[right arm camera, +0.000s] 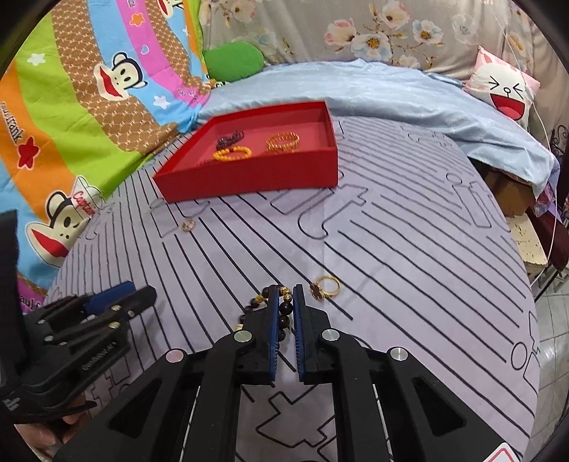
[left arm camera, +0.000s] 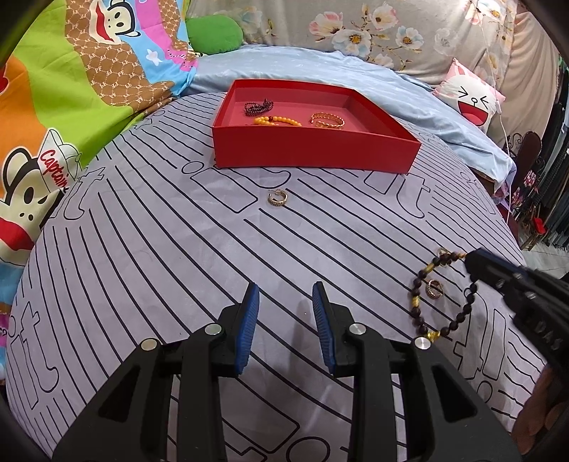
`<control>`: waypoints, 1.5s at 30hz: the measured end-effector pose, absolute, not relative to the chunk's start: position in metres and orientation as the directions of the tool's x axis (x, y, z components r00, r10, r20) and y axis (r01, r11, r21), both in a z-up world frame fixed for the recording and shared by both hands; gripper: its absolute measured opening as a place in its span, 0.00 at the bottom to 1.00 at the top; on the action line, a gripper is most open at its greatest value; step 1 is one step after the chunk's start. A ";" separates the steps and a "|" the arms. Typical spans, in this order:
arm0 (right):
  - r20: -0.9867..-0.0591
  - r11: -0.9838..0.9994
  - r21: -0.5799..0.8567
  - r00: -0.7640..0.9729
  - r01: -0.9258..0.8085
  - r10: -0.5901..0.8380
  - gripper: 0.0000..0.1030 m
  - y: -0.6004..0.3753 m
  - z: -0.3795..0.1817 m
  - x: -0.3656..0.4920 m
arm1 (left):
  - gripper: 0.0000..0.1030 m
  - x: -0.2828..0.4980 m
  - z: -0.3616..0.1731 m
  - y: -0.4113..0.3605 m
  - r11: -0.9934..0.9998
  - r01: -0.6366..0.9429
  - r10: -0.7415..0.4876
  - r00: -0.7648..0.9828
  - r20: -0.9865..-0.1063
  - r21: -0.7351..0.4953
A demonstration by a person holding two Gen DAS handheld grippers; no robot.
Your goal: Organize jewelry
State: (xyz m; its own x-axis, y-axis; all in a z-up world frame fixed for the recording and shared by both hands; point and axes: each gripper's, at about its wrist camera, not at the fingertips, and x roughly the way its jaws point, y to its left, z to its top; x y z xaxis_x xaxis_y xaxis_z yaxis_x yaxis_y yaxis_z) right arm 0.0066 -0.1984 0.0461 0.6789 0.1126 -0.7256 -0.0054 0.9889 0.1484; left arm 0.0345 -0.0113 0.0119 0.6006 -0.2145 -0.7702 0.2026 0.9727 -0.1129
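A red tray [left arm camera: 313, 152] [right arm camera: 249, 181] on the striped bed sheet holds a dark bead bracelet [left arm camera: 258, 106], an orange bead bracelet [left arm camera: 277, 121] and a gold bangle [left arm camera: 327, 121]. My left gripper [left arm camera: 286, 295] is open and empty above the sheet. My right gripper [right arm camera: 286, 293] [left arm camera: 473, 263] is shut on a dark bead bracelet with gold beads [left arm camera: 441, 295] [right arm camera: 284, 309] lying on the sheet. A gold ring [left arm camera: 434, 288] lies inside that bracelet's loop. Another gold ring [right arm camera: 326, 286] lies just right of the right fingertips. A hoop earring [left arm camera: 277, 198] [right arm camera: 188, 224] lies in front of the tray.
A colourful cartoon quilt [left arm camera: 71, 106] is bunched at the left, a light blue blanket [left arm camera: 320, 67] behind the tray. A green cushion [left arm camera: 213, 33] and a pink cartoon pillow [left arm camera: 469, 96] sit at the back. The bed's edge falls off at the right.
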 end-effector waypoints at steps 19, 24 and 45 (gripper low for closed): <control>-0.777 0.985 0.142 0.628 0.094 0.052 0.08 -0.239 0.026 -0.031 | 0.29 0.036 0.019 -0.012 0.970 0.204 -0.232 0.589 -0.774 -0.135; -0.778 0.984 0.133 0.627 0.119 0.030 0.08 -0.248 0.022 -0.036 | 0.29 0.033 0.024 -0.036 0.957 0.258 -0.262 0.581 -0.771 -0.131; -0.785 0.962 0.174 0.619 0.210 0.006 0.08 -0.281 0.023 -0.020 | 0.27 0.054 0.009 -0.153 0.882 0.415 -0.408 0.441 -0.799 -0.222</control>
